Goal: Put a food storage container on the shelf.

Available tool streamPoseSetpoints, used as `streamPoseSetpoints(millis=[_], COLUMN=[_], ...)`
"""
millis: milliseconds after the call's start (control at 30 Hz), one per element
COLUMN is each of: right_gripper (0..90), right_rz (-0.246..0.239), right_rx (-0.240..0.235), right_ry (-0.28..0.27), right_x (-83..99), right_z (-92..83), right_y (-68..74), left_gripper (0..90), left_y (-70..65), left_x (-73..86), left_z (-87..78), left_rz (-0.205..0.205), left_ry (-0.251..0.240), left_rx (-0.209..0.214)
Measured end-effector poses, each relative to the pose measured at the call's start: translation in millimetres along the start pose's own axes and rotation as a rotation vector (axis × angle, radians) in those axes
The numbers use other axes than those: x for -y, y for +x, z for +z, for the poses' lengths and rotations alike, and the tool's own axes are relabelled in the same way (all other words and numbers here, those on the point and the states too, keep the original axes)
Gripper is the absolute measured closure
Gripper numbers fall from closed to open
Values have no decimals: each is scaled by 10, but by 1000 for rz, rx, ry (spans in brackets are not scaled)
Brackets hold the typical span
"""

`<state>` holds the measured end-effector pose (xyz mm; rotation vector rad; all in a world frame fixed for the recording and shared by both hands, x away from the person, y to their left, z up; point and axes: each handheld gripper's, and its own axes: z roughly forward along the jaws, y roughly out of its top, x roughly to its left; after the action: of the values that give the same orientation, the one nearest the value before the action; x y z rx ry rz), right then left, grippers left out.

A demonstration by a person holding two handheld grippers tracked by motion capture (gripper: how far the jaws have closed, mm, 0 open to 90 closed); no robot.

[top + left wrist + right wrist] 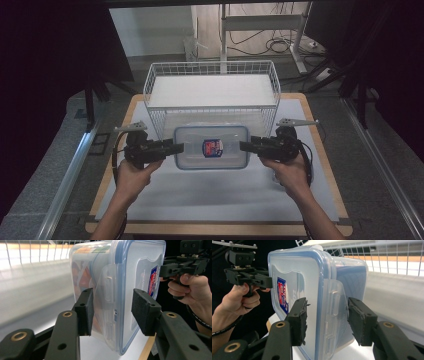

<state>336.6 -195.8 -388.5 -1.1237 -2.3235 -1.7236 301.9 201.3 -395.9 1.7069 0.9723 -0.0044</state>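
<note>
High view sits above the person's side, looking forward and down over the whole table (320, 200), both forearms entering from the bottom; left gripper view rides close behind its own jaws, facing across at the lidded container (130, 272), with the right gripper (165, 270) beyond; right gripper view mirrors it, equally close, the left gripper (268, 282) beyond; all three share the container and the wire basket (210, 70).

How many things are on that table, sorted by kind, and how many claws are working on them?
Clear plastic boxes with blue-rimmed lids: 1, the lidded box
White wire baskets: 1, the wire basket
Hand-held claws: 2, the left claw and the right claw
Total: 4
</note>
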Motion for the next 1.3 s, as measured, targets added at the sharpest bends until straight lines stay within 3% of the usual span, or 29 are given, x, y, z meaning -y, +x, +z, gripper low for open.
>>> streamPoseSetpoints(millis=[267,767,933,1300], right_gripper=[519,520,519,515], right_rz=[4,1,15,45], right_rx=[-11,-7,-9,12], right_ry=[-36,-72,-86,-109], right_x=[-341,-847,-999,-1288], right_z=[-3,20,48,103], right_y=[-13,-50,-116,-330], left_gripper=[535,533,533,532], left_y=[33,118,180,343], left_x=[-353,-849,-1048,-1286], left_z=[-56,-98,-71,85], left_rz=[-3,-10,-18,-53], left_ry=[-15,-60,-68,-78], left_rx=[5,1,-3,5])
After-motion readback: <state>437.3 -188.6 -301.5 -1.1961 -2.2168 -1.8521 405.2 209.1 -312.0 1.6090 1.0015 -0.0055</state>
